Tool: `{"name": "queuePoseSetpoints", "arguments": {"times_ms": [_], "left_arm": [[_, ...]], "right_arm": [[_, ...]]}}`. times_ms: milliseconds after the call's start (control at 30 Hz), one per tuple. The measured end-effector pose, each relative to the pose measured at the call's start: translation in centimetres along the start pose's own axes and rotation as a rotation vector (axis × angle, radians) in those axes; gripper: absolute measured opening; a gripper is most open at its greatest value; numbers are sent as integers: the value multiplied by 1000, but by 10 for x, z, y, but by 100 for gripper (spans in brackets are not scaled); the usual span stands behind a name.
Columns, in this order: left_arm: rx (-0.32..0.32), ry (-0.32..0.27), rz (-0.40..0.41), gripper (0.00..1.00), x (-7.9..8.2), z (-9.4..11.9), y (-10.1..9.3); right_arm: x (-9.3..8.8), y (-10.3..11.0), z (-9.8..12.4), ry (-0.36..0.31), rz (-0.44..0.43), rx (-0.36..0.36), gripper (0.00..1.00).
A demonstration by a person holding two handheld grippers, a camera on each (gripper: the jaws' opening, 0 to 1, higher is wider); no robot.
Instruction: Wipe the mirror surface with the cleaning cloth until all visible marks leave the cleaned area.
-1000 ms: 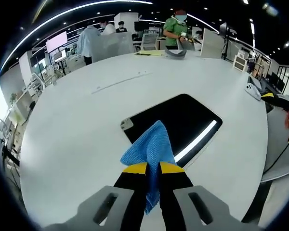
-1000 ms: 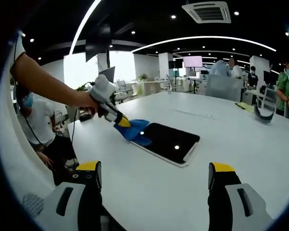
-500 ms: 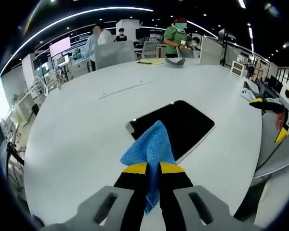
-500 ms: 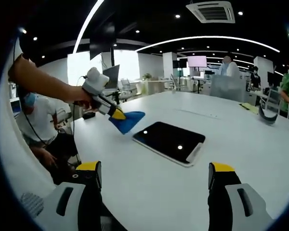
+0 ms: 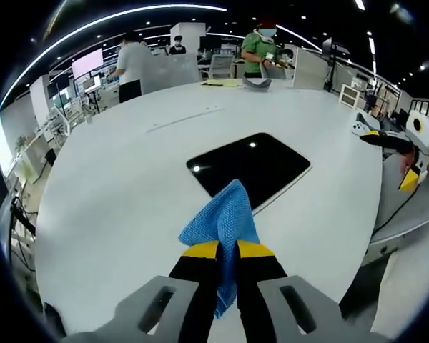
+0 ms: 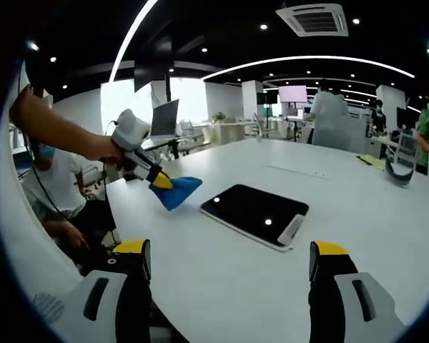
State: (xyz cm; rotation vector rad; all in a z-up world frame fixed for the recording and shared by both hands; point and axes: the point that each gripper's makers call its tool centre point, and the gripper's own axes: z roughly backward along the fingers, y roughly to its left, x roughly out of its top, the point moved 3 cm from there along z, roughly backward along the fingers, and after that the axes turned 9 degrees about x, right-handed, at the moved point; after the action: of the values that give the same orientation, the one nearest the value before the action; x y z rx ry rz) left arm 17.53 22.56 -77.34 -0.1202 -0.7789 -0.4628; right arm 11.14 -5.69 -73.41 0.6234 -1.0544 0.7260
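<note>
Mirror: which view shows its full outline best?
Right gripper view: the mirror lies flat on the white table, all edges clear, with the blue cloth held apart from it. In the left gripper view the cloth covers the mirror's near corner.

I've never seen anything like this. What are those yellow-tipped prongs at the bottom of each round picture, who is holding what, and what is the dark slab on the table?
There is no robot here: a person holds a two-jaw hand tool in each hand, and each tool carries a fisheye camera looking along its own jaws. In the left gripper view, the left gripper has its jaws shut on a blue cleaning cloth. In the right gripper view, the right gripper has its jaws wide apart, holding nothing; the person's hand with the cloth shows there from the side, lifted off the table. The dark slab is the mirror, lying flat on the round white table and reflecting ceiling lights. The cloth is beside the mirror, not touching it.
</note>
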Motion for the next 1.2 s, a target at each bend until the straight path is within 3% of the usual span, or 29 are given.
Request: {"name": "queuePoseSetpoints", "arguments": {"times_ms": [267,833,1033,1200], "left_arm": [[-1,46,-16,6,-25,0,1],[-6,118,-29,8,-54,-22,-6],[-34,106,-30,9,-53,-22,-5],[-51,116,-86,16,-51,-23,-3]], "right_arm": [[-5,2,1,7,-7,-8,92],[-8,-3,-1,50,13,20,92],[-11,-6,2,56,4,15,92],[-17,-7,1,68,-4,14,92]]}}
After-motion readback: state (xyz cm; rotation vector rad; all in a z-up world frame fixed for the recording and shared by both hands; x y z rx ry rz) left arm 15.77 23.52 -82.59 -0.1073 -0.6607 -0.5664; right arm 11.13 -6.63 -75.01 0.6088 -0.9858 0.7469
